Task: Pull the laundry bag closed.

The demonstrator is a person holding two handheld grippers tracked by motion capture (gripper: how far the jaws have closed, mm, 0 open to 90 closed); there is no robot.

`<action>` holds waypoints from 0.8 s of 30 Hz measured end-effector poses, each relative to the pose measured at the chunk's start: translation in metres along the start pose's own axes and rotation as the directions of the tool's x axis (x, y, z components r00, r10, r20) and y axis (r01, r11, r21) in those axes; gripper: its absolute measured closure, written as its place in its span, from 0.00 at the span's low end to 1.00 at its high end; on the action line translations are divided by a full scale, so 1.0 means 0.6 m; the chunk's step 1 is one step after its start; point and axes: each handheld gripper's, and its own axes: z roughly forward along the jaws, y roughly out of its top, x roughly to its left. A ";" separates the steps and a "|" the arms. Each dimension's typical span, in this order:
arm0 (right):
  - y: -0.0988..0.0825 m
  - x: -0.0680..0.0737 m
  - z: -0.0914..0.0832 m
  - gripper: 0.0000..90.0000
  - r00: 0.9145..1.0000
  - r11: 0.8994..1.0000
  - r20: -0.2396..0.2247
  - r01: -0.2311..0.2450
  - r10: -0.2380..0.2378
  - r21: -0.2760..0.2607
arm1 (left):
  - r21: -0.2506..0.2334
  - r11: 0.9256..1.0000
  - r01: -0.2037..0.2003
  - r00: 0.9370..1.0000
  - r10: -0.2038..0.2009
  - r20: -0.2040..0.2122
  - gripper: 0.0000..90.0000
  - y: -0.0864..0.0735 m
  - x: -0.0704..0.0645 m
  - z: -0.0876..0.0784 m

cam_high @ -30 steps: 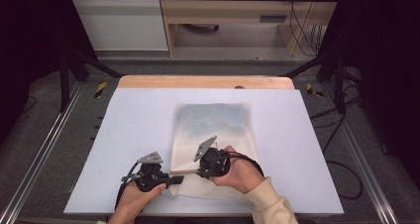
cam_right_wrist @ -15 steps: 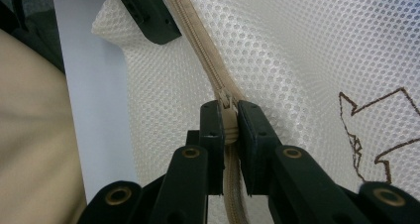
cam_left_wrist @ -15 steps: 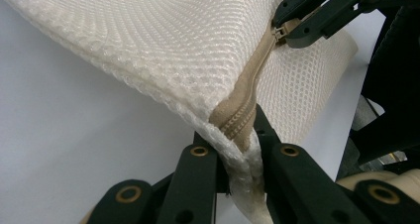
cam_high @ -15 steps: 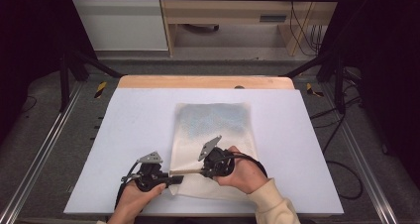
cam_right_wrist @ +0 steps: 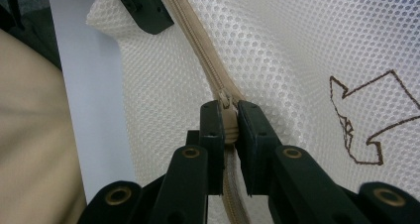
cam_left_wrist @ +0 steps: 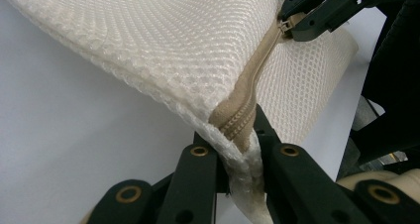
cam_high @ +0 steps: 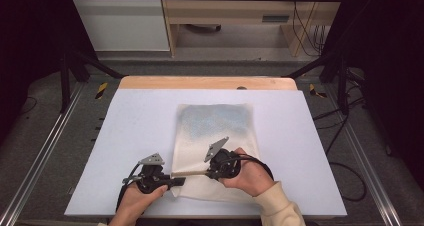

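Lying white and broad under dark framing, desk (cam_high: 125,151) with a wooden strip along its far edge, cabinets and cables showing beyond. Resting flat near the middle, reaching down to the near edge, a cream mesh bag (cam_high: 217,131).

Pinching the bag's near left end, left gripper (cam_high: 172,181), close to the near edge. Showing in the left gripper view: jaws pressed together on the mesh corner (cam_left_wrist: 237,159) where the tan zipper (cam_left_wrist: 247,100) begins, fabric bunching between the pads and lifting off the desk. Farther off in that same view, right gripper (cam_left_wrist: 292,28) clamping the zipper's pull.

Sitting just right of the left one, right gripper (cam_high: 210,173), over the bag's near part, with the zipper stretching taut between the two. Showing in the right gripper view: jaws squeezed shut on the zipper pull (cam_right_wrist: 228,120), the closed tan teeth running away toward the other gripper's black jaw (cam_right_wrist: 143,6) at the top.

Appearing on the mesh in the right gripper view, a brown outline drawing (cam_right_wrist: 371,115), angular like an arrow or a folded figure; no readable letters. Blurring to nothing in the high view, that drawing; reading there instead, a faint bluish patch across the bag's far half. Coming in from the bottom, hands and a beige sleeve (cam_high: 280,211).
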 end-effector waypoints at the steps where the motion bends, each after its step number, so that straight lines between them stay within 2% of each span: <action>1: -0.001 0.000 0.000 0.91 1.000 1.000 0.000 0.000 0.000 -0.001 | 0.000 1.000 0.000 1.000 0.000 0.002 0.93 0.000 0.000 0.000; 10: -0.009 -0.001 -0.005 0.91 1.000 1.000 0.008 -0.014 0.014 0.004 | 0.016 1.000 -0.020 1.000 0.019 0.004 0.93 -0.002 -0.008 0.013; 24: -0.019 -0.001 -0.013 0.91 1.000 1.000 0.014 -0.019 0.019 -0.008 | 0.008 1.000 -0.026 1.000 0.026 0.003 0.93 -0.001 -0.007 0.009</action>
